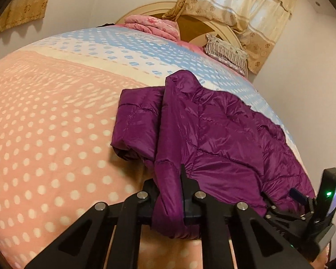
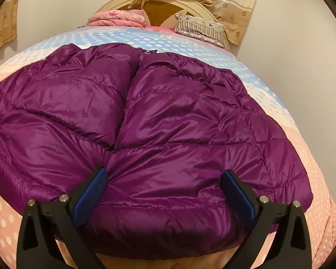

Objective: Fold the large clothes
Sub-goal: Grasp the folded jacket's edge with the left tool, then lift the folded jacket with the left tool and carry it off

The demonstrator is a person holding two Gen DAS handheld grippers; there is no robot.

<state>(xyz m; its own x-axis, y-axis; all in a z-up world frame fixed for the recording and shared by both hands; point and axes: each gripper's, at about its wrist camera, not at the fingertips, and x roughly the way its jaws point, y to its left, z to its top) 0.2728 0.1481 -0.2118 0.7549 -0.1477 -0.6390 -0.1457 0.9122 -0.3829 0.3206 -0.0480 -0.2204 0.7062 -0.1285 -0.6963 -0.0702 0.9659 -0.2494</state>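
A purple quilted puffer jacket (image 2: pixel 168 123) lies spread on the bed, hem nearest me, collar toward the headboard. My right gripper (image 2: pixel 165 192) is open, its blue pads (image 2: pixel 91 190) set wide apart over the jacket's hem. In the left wrist view the jacket (image 1: pixel 224 139) lies at the right, one sleeve folded over to the left. My left gripper (image 1: pixel 170 201) is shut on the jacket's lower corner, a fold of purple fabric pinched between the black fingers (image 1: pixel 188 190). The right gripper's body (image 1: pixel 320 208) shows at the far right of that view.
The bed has a pink and blue polka-dot cover (image 1: pixel 44 123). A folded pink quilt (image 1: pixel 154 25) and a striped pillow (image 1: pixel 226 53) lie by the round headboard (image 2: pixel 163 6). Cream curtains (image 1: pixel 246 6) hang behind. A wall runs close along the bed's right side.
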